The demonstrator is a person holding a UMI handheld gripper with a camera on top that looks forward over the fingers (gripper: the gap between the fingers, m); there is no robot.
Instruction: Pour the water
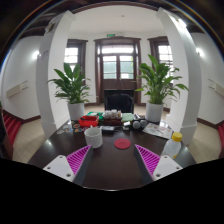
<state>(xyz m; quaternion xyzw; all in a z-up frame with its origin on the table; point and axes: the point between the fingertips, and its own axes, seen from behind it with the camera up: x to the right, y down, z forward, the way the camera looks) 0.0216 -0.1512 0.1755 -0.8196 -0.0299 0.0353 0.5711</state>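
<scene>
A white cup [93, 137] stands on the dark table [110, 165], just beyond my left finger. A red coaster [122, 144] lies to its right, ahead of the fingers. A clear plastic bottle with a yellow cap [173, 147] stands at the right, next to my right finger. My gripper [112, 160] is open and empty, its magenta pads [78, 158] wide apart above the table, with nothing between them.
At the far end of the table are a red box [89, 121], green and dark items [112, 117] and a dark chair [119, 101]. Two potted plants [73, 88] flank a door at the back. White pillars stand at both sides.
</scene>
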